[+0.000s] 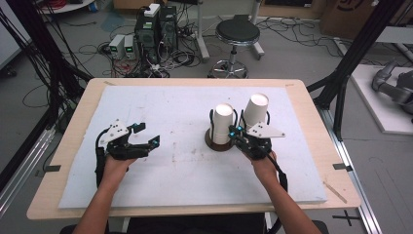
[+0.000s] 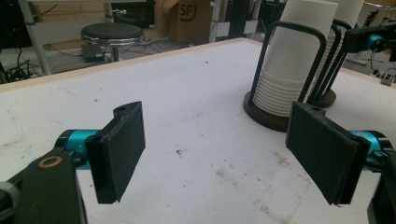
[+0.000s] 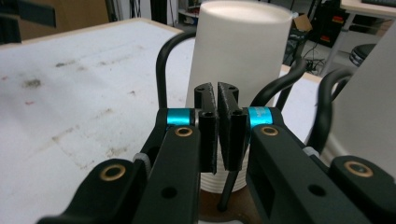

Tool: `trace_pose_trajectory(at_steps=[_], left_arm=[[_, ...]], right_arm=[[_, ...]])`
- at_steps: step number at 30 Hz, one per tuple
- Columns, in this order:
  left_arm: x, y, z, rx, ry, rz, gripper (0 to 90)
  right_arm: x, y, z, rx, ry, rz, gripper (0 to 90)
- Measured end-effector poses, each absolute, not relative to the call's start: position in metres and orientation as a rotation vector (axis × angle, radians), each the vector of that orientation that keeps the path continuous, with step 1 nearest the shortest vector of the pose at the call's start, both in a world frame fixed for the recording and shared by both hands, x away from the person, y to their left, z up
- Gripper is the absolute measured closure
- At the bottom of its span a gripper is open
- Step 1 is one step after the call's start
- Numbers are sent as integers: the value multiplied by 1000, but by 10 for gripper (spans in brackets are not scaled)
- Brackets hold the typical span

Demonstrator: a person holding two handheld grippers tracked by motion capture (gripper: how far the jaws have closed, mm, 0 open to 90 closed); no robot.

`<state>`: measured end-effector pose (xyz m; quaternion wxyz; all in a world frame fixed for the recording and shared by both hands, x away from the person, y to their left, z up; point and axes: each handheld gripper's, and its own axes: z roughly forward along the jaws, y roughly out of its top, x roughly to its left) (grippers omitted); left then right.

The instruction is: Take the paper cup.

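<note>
Right gripper is closed and empty beside the near cup stack; left gripper, well left, gapes. Recommend parting before gripping.

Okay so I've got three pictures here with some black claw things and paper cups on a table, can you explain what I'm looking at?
A person sits at a table holding a hand tool in each hand. Each tool has two black jaws. One picture looks down from above; the other two come from cameras riding on the tools. The left gripper has its jaws wide apart over the bare white mat. The right gripper has its jaws closed, empty as far as I can tell, just in front of two stacks of paper cups standing upside down in black wire holders.
</note>
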<state>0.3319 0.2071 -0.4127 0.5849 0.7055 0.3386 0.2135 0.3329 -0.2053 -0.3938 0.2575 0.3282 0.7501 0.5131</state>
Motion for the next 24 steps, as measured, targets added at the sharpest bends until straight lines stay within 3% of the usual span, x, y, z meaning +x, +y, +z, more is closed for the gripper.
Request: trace_pose_trajectory(at_steps=[24], left_arm=[[336,196,-408,1649,750,493,199]], right_arm=[[336,-197,-436,960,2114,1387,900]])
